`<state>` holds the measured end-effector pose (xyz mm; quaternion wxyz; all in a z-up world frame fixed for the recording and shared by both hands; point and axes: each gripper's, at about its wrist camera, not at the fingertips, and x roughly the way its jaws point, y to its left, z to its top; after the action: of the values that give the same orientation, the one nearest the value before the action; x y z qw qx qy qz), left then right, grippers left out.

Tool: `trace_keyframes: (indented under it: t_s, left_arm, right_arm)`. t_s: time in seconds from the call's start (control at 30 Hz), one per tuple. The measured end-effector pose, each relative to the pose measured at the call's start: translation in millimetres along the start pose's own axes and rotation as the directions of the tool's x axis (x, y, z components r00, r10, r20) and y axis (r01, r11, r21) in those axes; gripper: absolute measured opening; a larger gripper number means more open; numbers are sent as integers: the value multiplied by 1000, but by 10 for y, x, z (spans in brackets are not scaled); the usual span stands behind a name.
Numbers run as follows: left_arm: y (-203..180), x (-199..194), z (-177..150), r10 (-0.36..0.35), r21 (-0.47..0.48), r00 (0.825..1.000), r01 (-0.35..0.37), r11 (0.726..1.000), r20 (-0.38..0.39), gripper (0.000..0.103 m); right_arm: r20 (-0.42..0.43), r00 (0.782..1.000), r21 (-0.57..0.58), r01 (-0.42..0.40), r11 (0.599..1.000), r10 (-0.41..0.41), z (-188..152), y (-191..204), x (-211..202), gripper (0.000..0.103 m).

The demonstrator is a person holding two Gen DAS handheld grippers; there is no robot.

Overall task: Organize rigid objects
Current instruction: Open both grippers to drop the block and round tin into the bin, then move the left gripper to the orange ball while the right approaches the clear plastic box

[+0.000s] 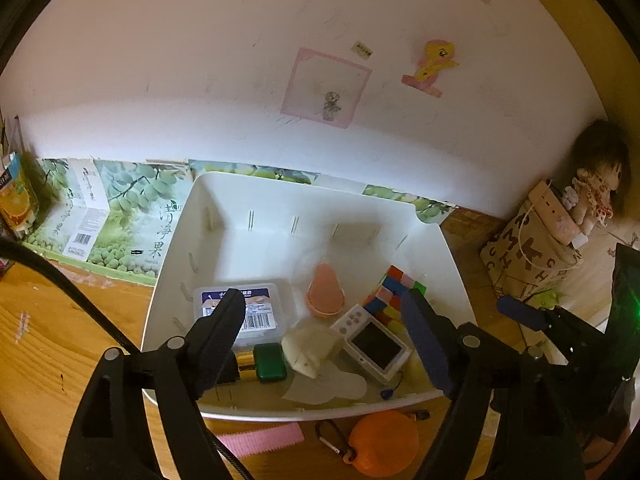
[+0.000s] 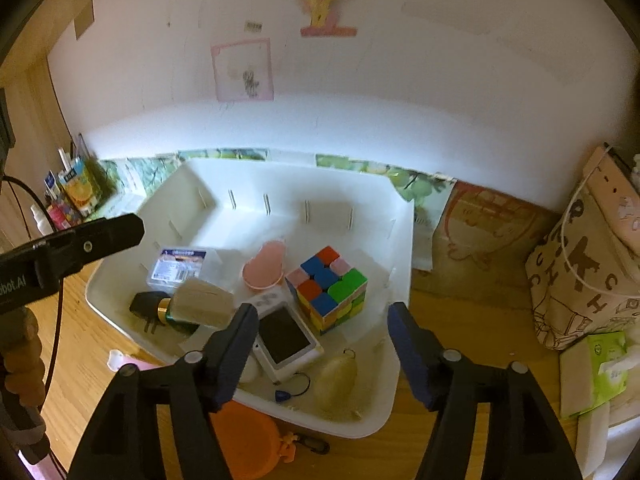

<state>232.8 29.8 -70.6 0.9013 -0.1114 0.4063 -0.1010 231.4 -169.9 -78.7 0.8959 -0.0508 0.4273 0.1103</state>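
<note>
Below both tools sits the white bin (image 1: 168,272) on the wooden bench (image 1: 52,340). The left hand-held gripper (image 1: 324,320) and the right hand-held gripper (image 2: 320,326) both stand with jaws apart, nothing between them, over the bin's near side. Inside lie a colour cube (image 2: 330,286), a small white game console (image 2: 286,338), a pink cup (image 2: 264,270), a clear labelled box (image 1: 256,304) and a brush (image 2: 200,304). Only the left view shows a green case (image 1: 270,362); only the right shows a tissue pack (image 2: 596,372). An orange pouch (image 1: 380,446) lies just outside the bin.

White scribbled wall (image 1: 200,80), wooden tabletop (image 1: 48,340) — dim light
</note>
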Motion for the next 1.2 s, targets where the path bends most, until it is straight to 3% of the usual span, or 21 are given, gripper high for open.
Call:
trace_keyframes:
  t_s: [0.43,0.53,0.67,0.73,1.2]
  left_arm:
    - [-297,-537,-186,68,-48,994,-64,997,83,88]
    - [-355,-657,-282,120,-70,987,-113,991,107,88]
    - [-397,-761,-420,148,-106,984,-138,985,101,88]
    - [-419,-803,-492,156,-121,983,-144,982,93,88]
    - [-638,-914,-964,183,-149,983,-176,973,30,88]
  right_arm:
    - [82,994,-15,-72,997,73,-104,-186,-487,72]
    - [95,991,-31,-88,996,90,-175,-218,-614,72]
    - [103,989,-56,-98,994,103,-296,-263,-756,74]
    - [99,990,-56,-99,994,104,-373,-295,-819,80]
    - [95,990,-110,-90,990,100,-894,-519,-1067,80]
